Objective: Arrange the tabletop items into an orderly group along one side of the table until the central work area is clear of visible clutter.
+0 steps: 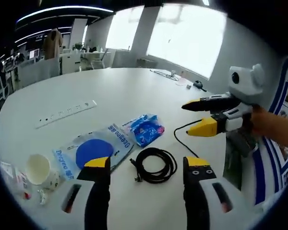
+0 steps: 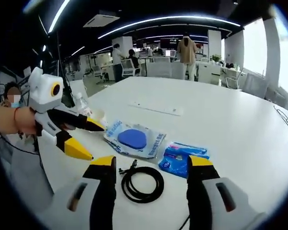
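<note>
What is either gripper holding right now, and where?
Nothing: the left gripper and right gripper are open above the cable.

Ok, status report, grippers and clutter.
Left gripper and right gripper open, empty. Coiled black cable, two blue packets and paper cup lie ungrouped. Nothing blocking.

black coiled cable (image 1: pixel 155 164), blue-disc clear packet (image 1: pixel 97 150), blue patterned pouch (image 1: pixel 145 128), white table (image 1: pixel 134 91).

The clear packet with the blue disc (image 1: pixel 100 149) carries blue lettering along its edges that looks like "Deeyeo". Print on the blue wipes pack (image 1: pixel 146 128) beside it is too small to read.
</note>
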Demonstrator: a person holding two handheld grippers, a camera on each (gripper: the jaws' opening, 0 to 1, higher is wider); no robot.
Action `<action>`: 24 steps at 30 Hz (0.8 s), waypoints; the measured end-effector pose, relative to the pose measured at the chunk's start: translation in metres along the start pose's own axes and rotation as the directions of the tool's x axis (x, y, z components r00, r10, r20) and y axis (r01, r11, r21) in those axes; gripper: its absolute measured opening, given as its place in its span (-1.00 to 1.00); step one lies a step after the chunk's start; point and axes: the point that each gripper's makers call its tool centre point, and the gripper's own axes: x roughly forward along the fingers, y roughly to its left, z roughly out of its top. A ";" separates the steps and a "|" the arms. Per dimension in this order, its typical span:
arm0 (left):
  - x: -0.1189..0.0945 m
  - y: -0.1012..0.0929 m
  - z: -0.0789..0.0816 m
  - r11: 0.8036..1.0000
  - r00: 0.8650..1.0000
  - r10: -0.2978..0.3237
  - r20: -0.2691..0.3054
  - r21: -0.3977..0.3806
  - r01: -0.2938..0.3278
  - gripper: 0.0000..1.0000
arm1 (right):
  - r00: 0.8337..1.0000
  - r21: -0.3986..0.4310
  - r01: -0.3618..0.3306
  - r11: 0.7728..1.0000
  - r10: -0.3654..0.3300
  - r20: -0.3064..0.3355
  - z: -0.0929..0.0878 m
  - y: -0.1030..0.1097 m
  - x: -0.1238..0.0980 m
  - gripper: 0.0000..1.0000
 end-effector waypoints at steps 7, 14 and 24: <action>-0.031 0.003 0.005 1.000 0.999 0.005 0.039 -0.003 -0.004 0.32 | 1.000 -0.003 -0.011 1.000 0.011 0.009 0.000 0.008 -0.014 0.24; -0.061 0.005 0.004 1.000 0.998 0.009 0.065 0.006 -0.010 0.40 | 1.000 -0.002 -0.016 1.000 0.016 0.006 -0.004 0.014 -0.029 0.30; -0.102 0.010 -0.010 1.000 0.997 0.027 0.076 -0.007 -0.027 0.45 | 0.999 -0.015 -0.038 0.999 0.038 0.006 -0.006 0.027 -0.044 0.41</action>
